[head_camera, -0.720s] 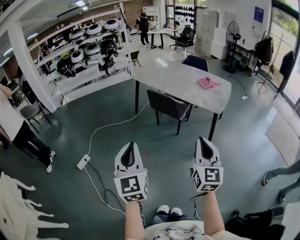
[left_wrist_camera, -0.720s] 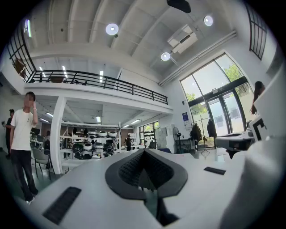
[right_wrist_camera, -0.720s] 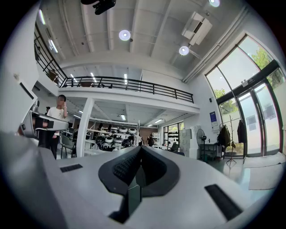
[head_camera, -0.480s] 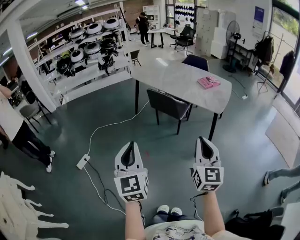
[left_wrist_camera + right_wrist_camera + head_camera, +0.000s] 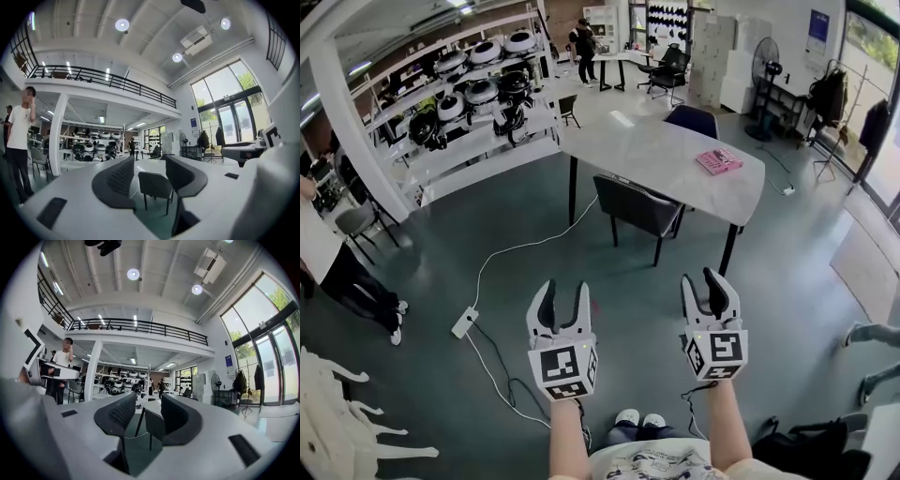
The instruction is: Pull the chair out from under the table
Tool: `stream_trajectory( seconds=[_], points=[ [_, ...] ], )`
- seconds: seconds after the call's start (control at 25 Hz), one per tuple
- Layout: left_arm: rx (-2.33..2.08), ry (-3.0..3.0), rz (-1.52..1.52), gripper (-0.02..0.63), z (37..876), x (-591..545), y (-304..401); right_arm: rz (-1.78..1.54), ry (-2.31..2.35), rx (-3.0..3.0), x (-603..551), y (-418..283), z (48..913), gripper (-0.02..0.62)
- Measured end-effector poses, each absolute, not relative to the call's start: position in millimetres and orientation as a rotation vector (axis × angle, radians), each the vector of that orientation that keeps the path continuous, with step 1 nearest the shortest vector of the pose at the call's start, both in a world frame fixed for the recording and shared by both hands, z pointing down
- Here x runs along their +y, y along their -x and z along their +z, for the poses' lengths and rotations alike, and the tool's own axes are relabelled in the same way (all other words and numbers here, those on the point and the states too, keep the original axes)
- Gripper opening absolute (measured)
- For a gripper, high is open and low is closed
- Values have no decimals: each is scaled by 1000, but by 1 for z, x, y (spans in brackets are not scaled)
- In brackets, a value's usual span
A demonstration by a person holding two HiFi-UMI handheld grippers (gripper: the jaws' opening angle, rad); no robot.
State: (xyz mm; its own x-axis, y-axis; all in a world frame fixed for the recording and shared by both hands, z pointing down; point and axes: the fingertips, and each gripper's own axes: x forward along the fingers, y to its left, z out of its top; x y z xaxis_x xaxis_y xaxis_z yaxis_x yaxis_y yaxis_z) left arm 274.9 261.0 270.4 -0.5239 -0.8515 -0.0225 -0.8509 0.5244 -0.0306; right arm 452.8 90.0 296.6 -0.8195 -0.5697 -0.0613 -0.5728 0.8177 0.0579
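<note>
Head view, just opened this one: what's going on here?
A person holds a two-jaw gripper in each hand, out in front and level. The left gripper and the right gripper are both open with nothing between their jaws. They point toward the dark chair, which is tucked in at the near side of the table. Neither gripper is close to the chair, so the pull has not begun.

Daylight is entering through tall windows (image 5: pixel 220 101); ceiling lamps (image 5: pixel 122 25) are glowing; white shelving (image 5: pixel 483 139) is standing on the grey-green floor (image 5: pixel 441 253).
</note>
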Motion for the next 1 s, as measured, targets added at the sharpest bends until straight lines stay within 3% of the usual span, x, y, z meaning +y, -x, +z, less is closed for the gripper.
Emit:
stream_trajectory(
  seconds=[0.16,0.64,1.0],
  points=[
    [2674,1554,-21,236,272,255,-261,145,901,2972,93,-434,300,222],
    [2680,1561,-55,202,291,220,-223,121,916,2994,64,-400,318,222],
    [2691,1545,-83,201,305,149,-150,121,872,3019,-11,-321,334,222]
  ],
)
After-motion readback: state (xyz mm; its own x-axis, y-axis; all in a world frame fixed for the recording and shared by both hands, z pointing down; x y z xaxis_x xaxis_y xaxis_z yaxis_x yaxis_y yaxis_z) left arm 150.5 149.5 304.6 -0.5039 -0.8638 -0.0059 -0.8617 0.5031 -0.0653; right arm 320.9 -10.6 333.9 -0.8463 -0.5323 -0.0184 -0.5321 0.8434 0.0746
